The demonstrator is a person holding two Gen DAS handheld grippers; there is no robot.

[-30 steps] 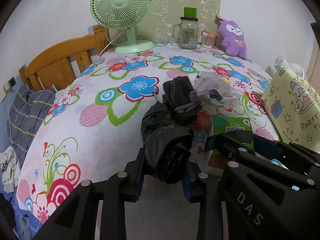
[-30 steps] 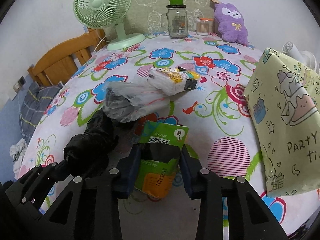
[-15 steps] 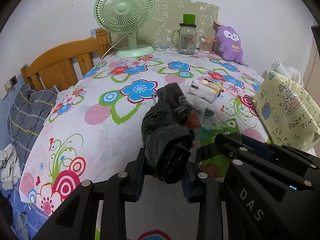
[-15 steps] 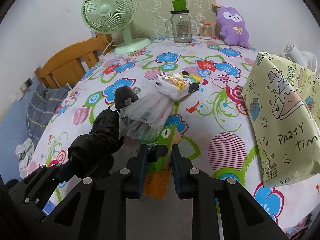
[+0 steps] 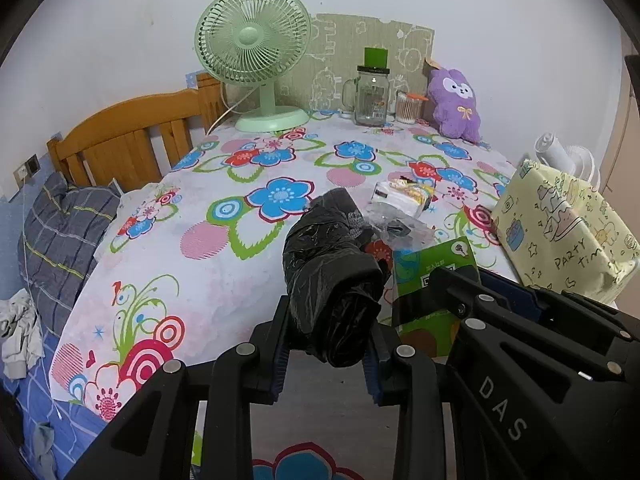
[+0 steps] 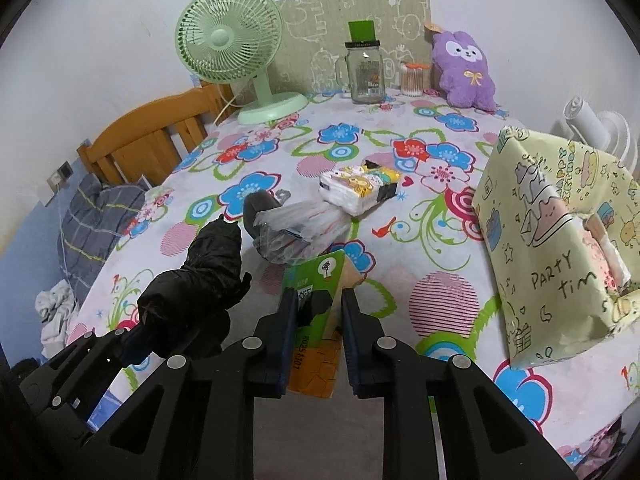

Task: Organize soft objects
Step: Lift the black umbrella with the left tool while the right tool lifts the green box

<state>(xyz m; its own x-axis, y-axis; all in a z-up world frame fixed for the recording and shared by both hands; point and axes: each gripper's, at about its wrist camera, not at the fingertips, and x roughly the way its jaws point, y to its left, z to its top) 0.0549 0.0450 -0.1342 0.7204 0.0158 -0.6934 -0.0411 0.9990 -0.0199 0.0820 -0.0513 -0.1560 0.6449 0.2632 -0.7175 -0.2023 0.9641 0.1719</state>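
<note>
The green packet (image 6: 316, 300) is now pinched tight between the right tongs (image 6: 318, 344), which were wide around it a moment ago and have just squeezed shut, so it is caught and ready to be moved. Just left of it, the left tongs (image 5: 326, 354) are clamped on the rolled black bag (image 5: 332, 280). Past both tips lie the clear plastic bag (image 6: 296, 228) and the tissue pack (image 6: 360, 188) on the flowery cloth (image 6: 440, 300).

The right gripper (image 6: 318, 320) has closed its jaws on the green packet (image 6: 320, 280), now squeezed narrow between the pads. Both grippers sit higher above the table; the clear plastic bag (image 6: 298, 228) appears smaller, toward frame centre.
</note>
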